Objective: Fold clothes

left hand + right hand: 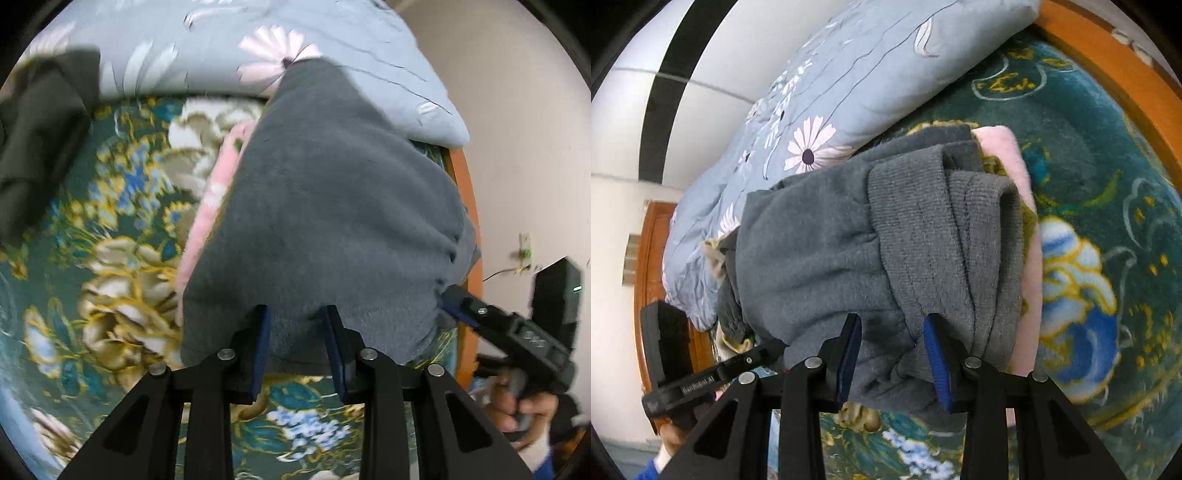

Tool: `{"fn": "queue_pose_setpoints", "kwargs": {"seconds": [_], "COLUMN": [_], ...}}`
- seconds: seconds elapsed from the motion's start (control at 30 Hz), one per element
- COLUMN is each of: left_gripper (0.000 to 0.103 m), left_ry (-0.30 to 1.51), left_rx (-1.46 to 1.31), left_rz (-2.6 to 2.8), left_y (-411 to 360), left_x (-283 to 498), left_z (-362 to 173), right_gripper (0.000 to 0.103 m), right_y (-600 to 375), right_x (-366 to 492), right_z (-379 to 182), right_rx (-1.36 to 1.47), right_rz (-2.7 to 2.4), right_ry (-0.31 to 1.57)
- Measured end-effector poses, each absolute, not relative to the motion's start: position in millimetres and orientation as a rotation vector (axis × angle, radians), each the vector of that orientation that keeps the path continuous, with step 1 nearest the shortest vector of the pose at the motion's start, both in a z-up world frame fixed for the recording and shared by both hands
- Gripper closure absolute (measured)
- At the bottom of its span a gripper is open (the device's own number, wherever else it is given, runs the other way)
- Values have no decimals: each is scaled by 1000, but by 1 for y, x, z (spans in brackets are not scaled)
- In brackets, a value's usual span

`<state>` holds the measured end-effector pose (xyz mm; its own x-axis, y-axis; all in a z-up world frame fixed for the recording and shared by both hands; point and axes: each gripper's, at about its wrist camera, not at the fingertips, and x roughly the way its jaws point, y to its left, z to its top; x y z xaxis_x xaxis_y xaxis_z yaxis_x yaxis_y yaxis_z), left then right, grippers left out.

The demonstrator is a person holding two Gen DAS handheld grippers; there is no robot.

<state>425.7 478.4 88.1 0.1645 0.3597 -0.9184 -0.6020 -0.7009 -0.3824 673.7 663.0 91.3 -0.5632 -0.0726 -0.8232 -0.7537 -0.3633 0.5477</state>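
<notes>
while the grey garment (332,206) lies folded on a pink cloth (214,192) on the floral bed cover (122,236), near a blue flowered pillow (207,55), the left gripper (297,343) is partly open w/ the garment's near edge between its pads, not clearly pinched. the right gripper (892,354) is also partly open, pads either side of bunched ribbed fabric at the hem; can't tell if it's squeezing. a hand (517,402) holds it at right, by the bed's wooden edge (469,206).
</notes>
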Motion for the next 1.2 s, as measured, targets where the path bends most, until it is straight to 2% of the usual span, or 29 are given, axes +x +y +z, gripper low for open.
{"fn": "queue_pose_setpoints", "kwargs": {"seconds": [0.1,0.23,0.33,0.4,0.47,0.67,0.77,0.87,1.2], "left_gripper": [65,64,55,45,38,37,37,36,22], "left_ry": [314,396,418,432,447,392,408,422,378], "left_rx": [-1630,-1570,-1570,-1539,-1499,-1398,-1341,-1275,-1240], "left_rz": [1667,1705,1722,1746,1781,1865,1882,1909,1973], "left_y": [467,453,450,448,447,444,444,442,428], "left_x": [445,476,490,498,506,527,540,551,563], "left_z": [99,98,83,75,67,60,60,63,55], "right_gripper": [61,61,58,46,40,20,17,2,0], "right_y": [637,596,574,566,560,548,543,535,519], "right_x": [680,692,695,697,697,696,695,699,708], "right_z": [114,109,90,80,74,63,65,70,65], "right_rx": [-1098,-1143,-1202,-1204,-1193,-1159,-1127,-1083,-987], "right_rz": [2017,2005,1951,1918,1918,1963,1978,1989,2012], "right_ry": [1300,1258,1238,1236,1212,1084,1023,978,965]}}
